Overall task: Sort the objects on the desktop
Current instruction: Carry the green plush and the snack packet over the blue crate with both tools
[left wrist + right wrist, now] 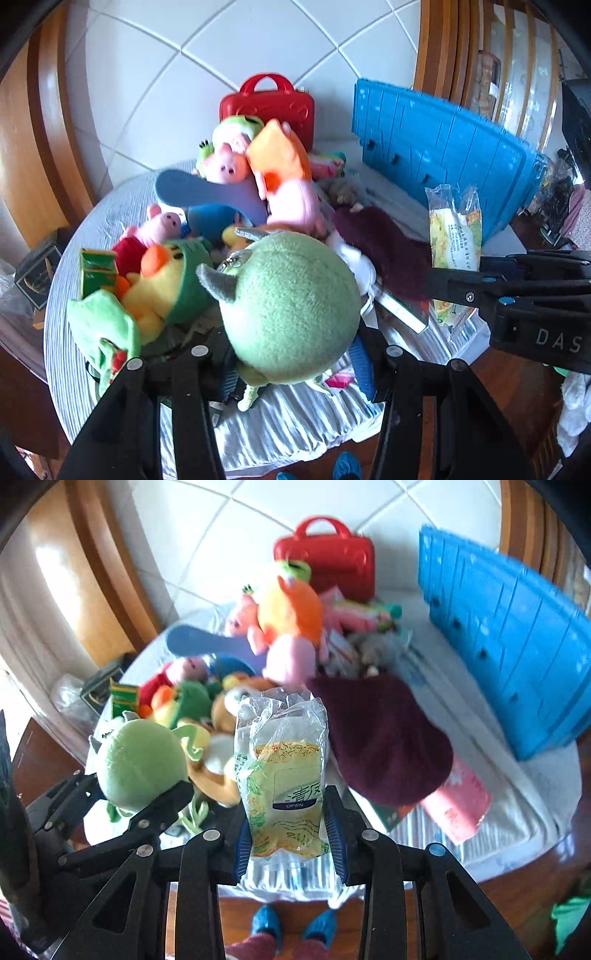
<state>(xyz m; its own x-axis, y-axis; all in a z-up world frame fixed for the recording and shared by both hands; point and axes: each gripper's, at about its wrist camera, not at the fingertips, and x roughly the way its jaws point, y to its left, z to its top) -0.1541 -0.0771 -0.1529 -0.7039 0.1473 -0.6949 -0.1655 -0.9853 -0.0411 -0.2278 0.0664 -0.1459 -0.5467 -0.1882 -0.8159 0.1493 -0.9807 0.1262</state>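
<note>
**Both grippers loaded above the table**

The left gripper (295, 354) tilts downward, pinching a green plush (291, 306) between its pads. The right gripper (290, 840), angled steeper, is clamped on a wipes pack (286, 794). Both are held clear above the toy pile (221, 206) on the striped table (295, 424). Beyond stand a blue crate (443, 155), a red case (269, 103) and a tiled wall (192, 55).

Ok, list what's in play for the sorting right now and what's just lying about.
In play:
- round green plush toy, gripped by left gripper
- clear plastic tissue packet, gripped by right gripper

Lying about:
- red plastic handled case
- blue plastic crate
- maroon cloth
</note>
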